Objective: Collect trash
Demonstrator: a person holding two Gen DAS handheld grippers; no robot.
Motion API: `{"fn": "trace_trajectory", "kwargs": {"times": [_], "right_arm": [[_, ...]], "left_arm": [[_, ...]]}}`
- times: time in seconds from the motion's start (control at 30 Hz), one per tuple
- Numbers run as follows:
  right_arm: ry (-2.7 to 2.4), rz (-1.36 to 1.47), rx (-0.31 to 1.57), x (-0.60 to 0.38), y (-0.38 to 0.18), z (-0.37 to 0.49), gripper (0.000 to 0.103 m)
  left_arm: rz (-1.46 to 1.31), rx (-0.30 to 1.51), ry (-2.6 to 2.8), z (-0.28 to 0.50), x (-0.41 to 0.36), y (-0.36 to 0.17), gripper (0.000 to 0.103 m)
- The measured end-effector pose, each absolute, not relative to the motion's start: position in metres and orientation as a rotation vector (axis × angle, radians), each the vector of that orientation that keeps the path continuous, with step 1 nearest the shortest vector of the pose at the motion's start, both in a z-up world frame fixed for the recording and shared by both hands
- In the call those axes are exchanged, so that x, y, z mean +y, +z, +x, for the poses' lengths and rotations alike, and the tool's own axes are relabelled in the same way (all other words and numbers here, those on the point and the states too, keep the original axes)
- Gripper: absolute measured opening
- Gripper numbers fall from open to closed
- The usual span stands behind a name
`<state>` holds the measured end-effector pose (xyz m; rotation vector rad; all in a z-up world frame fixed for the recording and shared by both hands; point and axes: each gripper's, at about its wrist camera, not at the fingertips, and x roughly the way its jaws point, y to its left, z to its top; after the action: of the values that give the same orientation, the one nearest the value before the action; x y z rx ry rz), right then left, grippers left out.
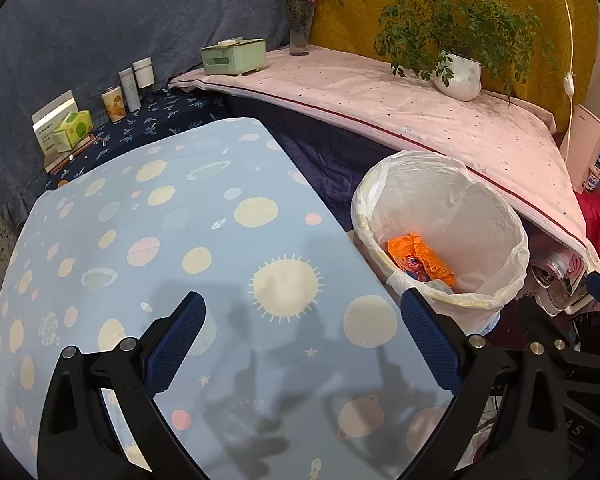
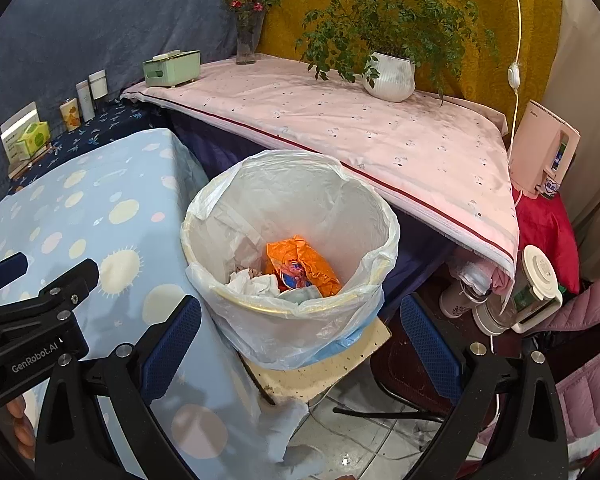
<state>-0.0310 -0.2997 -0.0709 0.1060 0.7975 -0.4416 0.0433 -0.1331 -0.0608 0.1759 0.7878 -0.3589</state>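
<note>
Planet-print cloth (image 1: 220,240) covers the table, nothing lying on it.

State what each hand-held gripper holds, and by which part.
Nothing: the left hand-held gripper and right hand-held gripper are both open and empty.

The bin (image 2: 288,240) mouth stands open from above. The blue table (image 2: 100,216) crowds its left; the pink shelf (image 2: 380,132) overhangs behind.
</note>
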Motion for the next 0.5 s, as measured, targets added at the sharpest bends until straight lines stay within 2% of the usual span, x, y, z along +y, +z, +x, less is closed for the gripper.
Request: {"fn": "trace_trajectory", "kwargs": {"times": [0.5], "right_arm": [[-0.458, 0.122, 0.794, -0.313, -0.071, -0.022, 0.096]], "left_arm": [[0.181, 0.795, -0.358, 0.057, -0.144, -0.061, 0.094]]}}
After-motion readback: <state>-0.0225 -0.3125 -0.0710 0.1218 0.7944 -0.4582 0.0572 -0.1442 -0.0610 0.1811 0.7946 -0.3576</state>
